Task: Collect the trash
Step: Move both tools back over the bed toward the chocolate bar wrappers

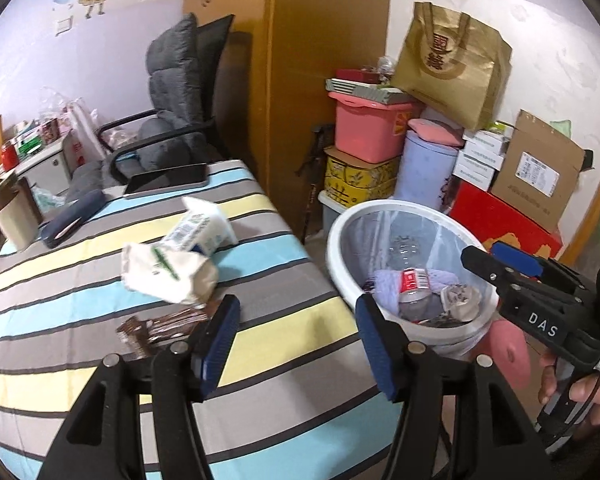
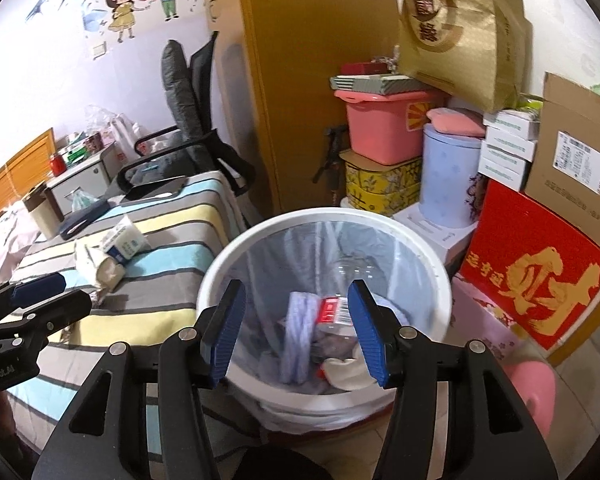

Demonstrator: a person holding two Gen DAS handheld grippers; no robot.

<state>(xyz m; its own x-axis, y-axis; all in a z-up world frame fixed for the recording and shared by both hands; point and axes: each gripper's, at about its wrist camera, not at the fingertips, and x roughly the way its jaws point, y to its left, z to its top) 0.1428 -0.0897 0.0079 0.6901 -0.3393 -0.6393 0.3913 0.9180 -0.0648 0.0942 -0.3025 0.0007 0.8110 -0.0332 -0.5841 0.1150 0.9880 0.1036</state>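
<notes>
A white trash bin [image 1: 342, 236] [image 2: 220, 264] with a clear liner stands beside the striped bed; a plastic bottle [image 1: 414, 286] [image 2: 334, 312] and crumpled scraps lie inside. On the bed lie a white crumpled packet [image 1: 168, 272] [image 2: 98, 264], a small carton [image 1: 200, 230] [image 2: 126, 242] and a brown wrapper [image 1: 160, 326]. My left gripper [image 1: 298, 344] is open and empty over the bed's edge, just right of the wrapper. My right gripper [image 2: 296, 332] is open and empty above the bin; it also shows in the left wrist view [image 1: 496, 262].
A phone [image 1: 168, 178] and dark case [image 1: 70, 218] lie at the bed's far end. A grey office chair [image 1: 176, 120] stands behind. Stacked boxes, a pink tub [image 1: 370, 128], a gold bag [image 1: 452, 64] and a red box [image 2: 536, 264] crowd the corner. A pink stool [image 2: 534, 388] stands near the bin.
</notes>
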